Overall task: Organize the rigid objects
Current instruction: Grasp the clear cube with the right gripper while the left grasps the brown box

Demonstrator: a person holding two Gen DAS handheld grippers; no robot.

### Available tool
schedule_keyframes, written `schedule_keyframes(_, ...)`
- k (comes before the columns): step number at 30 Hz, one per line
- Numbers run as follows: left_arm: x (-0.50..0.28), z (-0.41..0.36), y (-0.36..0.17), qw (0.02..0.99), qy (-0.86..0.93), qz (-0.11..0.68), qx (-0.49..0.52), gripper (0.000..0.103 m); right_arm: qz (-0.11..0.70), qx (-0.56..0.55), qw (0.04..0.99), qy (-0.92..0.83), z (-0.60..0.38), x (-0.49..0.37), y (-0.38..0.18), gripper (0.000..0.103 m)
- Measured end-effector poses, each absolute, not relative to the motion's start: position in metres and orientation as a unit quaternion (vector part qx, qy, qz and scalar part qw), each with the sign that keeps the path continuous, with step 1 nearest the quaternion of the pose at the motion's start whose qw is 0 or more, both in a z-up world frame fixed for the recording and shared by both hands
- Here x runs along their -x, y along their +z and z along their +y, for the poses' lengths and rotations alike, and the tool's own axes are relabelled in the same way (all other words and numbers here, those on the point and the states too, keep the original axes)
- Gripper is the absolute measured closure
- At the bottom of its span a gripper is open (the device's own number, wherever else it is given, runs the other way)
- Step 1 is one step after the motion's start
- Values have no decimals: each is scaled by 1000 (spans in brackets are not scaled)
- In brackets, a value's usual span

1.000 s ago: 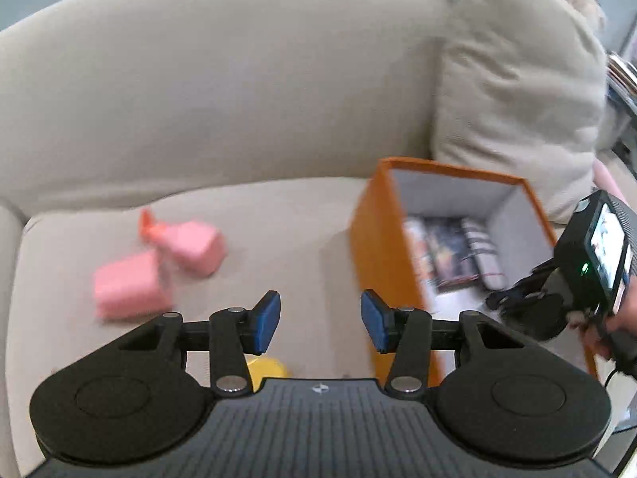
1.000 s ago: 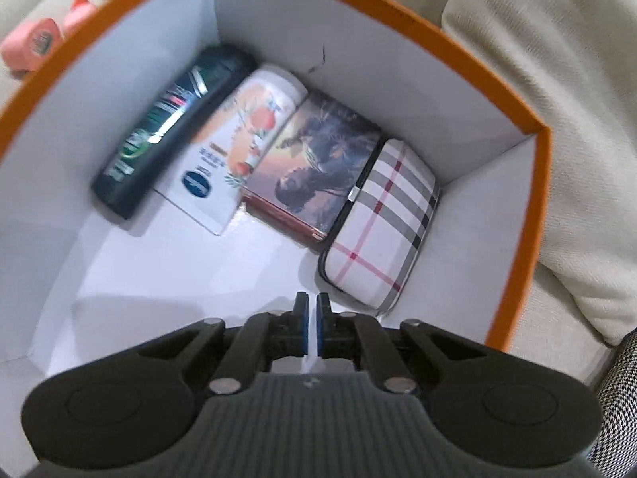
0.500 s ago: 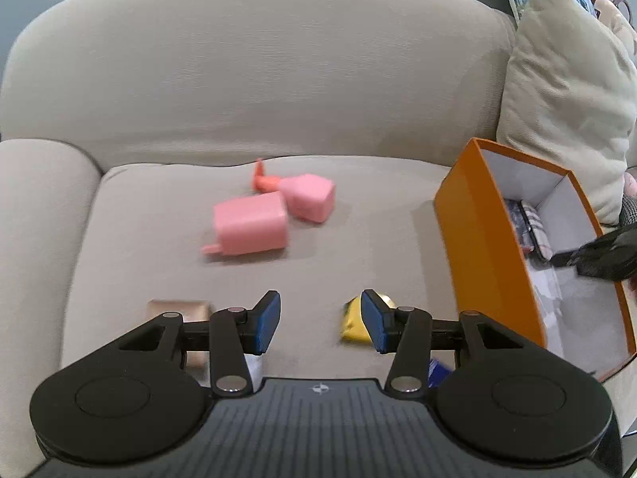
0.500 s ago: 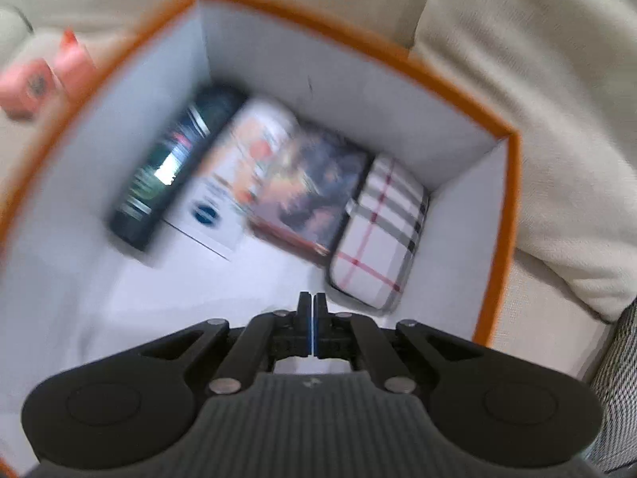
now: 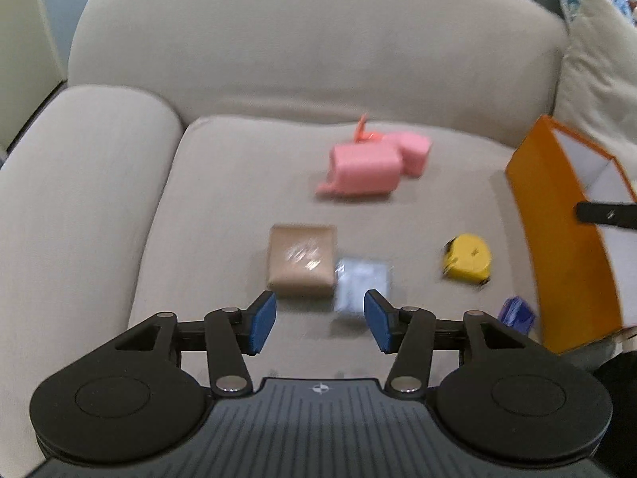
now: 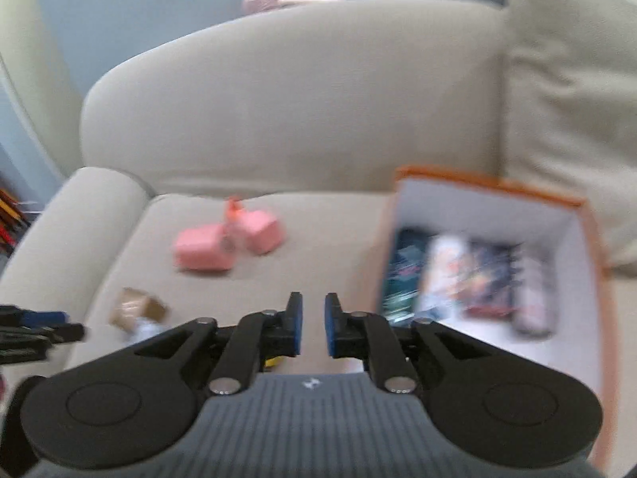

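**Both grippers empty above the sofa seat**

The left gripper [image 5: 319, 320] hangs over the front of the sofa seat cushion [image 5: 223, 199] with its jaws spread wide and nothing between them. Just beyond its blue pads [image 5: 262, 320] lie a tan box [image 5: 301, 259] and a pale clear packet [image 5: 361, 279], touching each other. Toward the back of the cushion two pink containers [image 5: 364, 167] rest against one another. A yellow tape measure [image 5: 467, 258] sits nearer the cushion's right edge, close to the orange box [image 5: 557, 239], and a small blue item [image 5: 516, 314] lies at that box's front corner.

The right gripper [image 6: 313, 328] is parted by a narrow gap and holds nothing. In its view the orange box [image 6: 595, 239] contains a dark bottle [image 6: 402, 275], a white bottle [image 6: 444, 275], a dark book [image 6: 491, 279] and a pale case [image 6: 535, 298] in a row, all blurred.
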State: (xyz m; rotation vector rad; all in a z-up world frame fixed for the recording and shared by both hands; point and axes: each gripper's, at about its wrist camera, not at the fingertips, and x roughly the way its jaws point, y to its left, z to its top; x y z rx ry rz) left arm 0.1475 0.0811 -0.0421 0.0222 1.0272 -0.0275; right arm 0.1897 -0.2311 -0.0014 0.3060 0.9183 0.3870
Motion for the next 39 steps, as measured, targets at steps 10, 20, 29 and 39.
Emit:
schedule_keyframes(10,-148,115,-64,862,4,507,8,43,510,-147,815,231,-79,-180,-38,58)
schedule_keyframes(20,-158,142,-74,864,2,501,39,39,531,-88,814,219,-19,-202,-53,45)
schedule_keyframes(29,-179,129,-79,861,-40,505,51,28,541,-58,810,217,-33,-208,-59,48)
schedule_keyframes(39,-215,84,-110,840,-42,540,-30,20,558,-60,800,212,-78,-214,-66,48)
